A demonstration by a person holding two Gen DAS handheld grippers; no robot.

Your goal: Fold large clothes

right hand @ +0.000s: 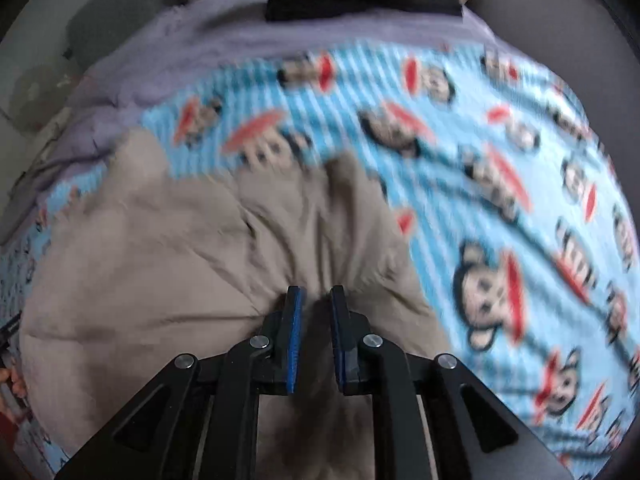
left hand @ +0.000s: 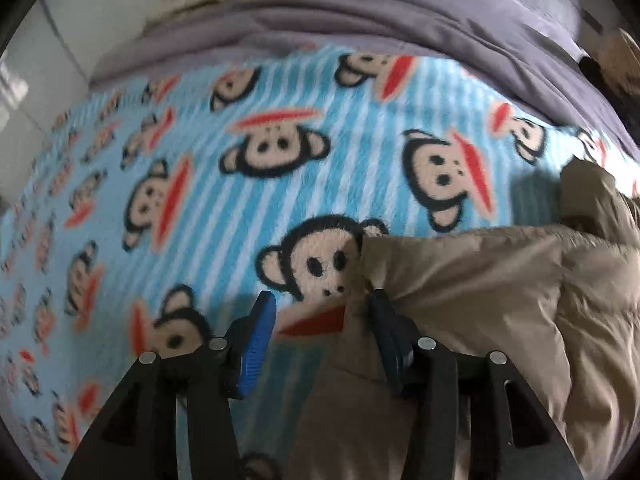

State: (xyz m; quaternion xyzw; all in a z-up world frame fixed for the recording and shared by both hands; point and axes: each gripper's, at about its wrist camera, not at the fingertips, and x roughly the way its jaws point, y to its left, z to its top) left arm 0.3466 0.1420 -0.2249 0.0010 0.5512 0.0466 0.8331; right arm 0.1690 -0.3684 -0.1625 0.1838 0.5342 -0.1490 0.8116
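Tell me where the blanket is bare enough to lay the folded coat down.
Free: the monkey-print blanket between the tan padded coat and the purple bedding; in the right wrist view, also the stretch right of the coat. Crowded: the coat's own patch.

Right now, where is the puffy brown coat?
The puffy brown coat lies on the blue monkey blanket. In the left wrist view it fills the lower right; in the right wrist view it spreads across the lower left, under the right gripper.

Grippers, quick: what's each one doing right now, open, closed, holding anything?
Left gripper: open, nothing pinched; one finger touches the jacket edge.
Right gripper: nearly closed over the jacket; grip cannot be told.
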